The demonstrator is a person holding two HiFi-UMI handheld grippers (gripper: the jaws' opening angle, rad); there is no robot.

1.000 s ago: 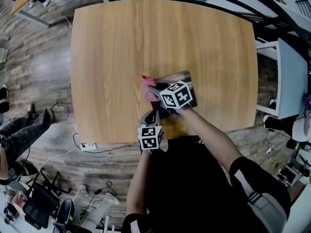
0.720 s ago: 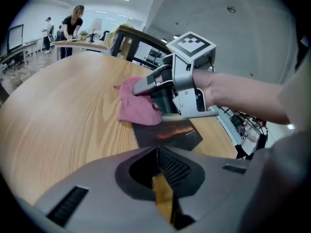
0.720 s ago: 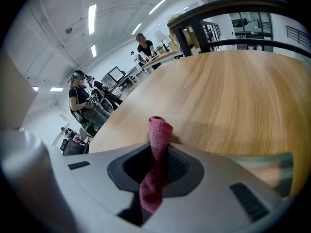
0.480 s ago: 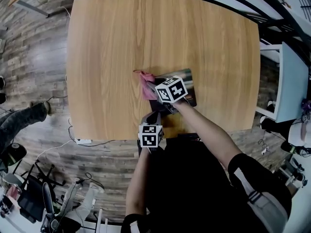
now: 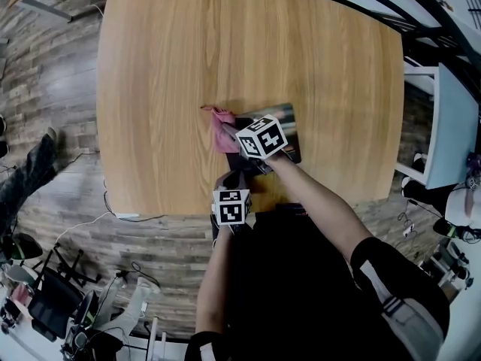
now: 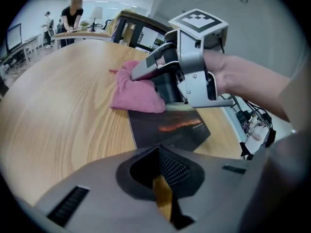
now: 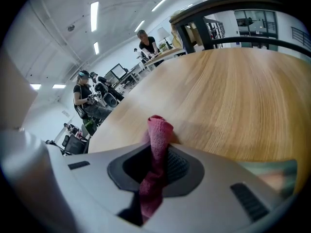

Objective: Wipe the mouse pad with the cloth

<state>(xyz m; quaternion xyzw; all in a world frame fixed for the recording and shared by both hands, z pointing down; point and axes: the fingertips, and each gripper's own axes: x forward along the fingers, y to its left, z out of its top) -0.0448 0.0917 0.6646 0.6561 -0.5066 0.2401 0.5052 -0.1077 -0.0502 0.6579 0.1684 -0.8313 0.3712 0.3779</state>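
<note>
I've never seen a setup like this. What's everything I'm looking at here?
Table: one, light wood, centre.
Mouse pad: one, dark, near the table's near edge.
Cloth: one, pink, at the pad's left edge.
Floor: grey-brown planks, around the table.
Bystanders: at least two, dark tops, beyond the table.
Right gripper: one, grey, jaws clamped on the cloth.
Left gripper: one, grey, jaws together, empty, by the near edge.
Forearms: two, bare, holding the grippers.

Head view is looking steeply down on the counter [image 5: 173, 51]; gripper views are skimming it low, sharing the cloth [image 6: 136, 93].
</note>
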